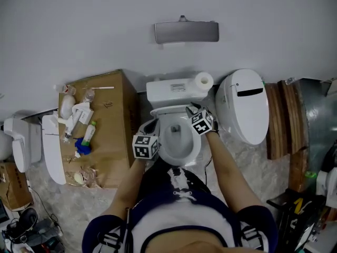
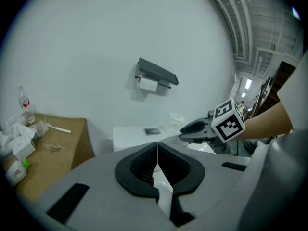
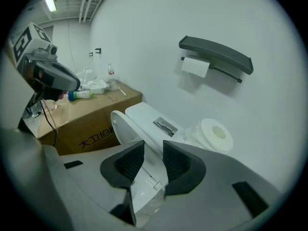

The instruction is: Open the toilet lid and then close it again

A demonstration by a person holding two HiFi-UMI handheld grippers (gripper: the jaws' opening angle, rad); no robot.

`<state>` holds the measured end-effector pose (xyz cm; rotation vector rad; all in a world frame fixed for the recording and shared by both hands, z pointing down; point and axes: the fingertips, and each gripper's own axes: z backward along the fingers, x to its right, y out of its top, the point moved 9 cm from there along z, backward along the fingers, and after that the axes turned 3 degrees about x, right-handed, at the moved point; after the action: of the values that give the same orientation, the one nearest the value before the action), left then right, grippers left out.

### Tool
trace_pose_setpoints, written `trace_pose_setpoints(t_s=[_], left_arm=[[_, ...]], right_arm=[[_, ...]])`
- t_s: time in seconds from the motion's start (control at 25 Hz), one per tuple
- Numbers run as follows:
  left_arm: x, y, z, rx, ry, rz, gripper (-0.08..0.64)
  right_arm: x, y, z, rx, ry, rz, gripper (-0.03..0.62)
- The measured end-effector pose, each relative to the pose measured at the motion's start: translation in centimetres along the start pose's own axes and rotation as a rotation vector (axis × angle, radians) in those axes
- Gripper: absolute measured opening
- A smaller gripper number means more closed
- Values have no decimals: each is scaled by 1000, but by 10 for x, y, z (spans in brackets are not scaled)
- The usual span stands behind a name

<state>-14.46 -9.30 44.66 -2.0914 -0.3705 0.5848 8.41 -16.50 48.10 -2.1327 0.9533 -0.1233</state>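
Right now your right tongs (image 3: 153,144) are spread wide around the toilet lid (image 3: 120,126), with their pads closed on its right edge. The lid stands almost upright, just in front of the white tank (image 3: 150,117). The bowl (image 1: 179,138) lies open on the near side of it. Your left tongs (image 2: 157,147) are pressed together with nothing between them. They hang at the near left of the bowl and point toward the far wall. A roll of toilet paper (image 3: 216,134) sits on the right end of the tank. Left of the toilet stands a cardboard box (image 1: 113,125) with small bottles (image 1: 89,132) scattered on its top. On the far wall above the tank hangs a grey paper holder (image 3: 216,54).
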Motion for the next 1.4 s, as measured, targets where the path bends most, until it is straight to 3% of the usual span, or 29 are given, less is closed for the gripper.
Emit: trace_pose_setpoints(t_s=[0.64, 0.92, 1.0, 1.12, 1.2, 1.28, 1.4], left_arm=[[-16, 7, 6, 34, -9, 47, 9], [-14, 9, 13, 40, -9, 46, 9], [-13, 10, 13, 48, -11, 54, 9], [-12, 14, 14, 72, -22, 76, 9], [-8, 17, 14, 88, -33, 79, 9], [-1, 20, 13, 97, -57, 80, 9], [13, 24, 11, 111, -96, 83, 8]], right_arm=[[21, 20, -27, -49, -32, -17, 103], [16, 21, -25, -55, -98, -13, 108], [15, 19, -16, -2, -132, -56, 115], [8, 22, 10, 154, -171, -154, 115], [0, 26, 33, 273, -154, -215, 107], [-10, 30, 55, 376, -120, -290, 32], [-28, 30, 82, 467, -76, -421, 17]])
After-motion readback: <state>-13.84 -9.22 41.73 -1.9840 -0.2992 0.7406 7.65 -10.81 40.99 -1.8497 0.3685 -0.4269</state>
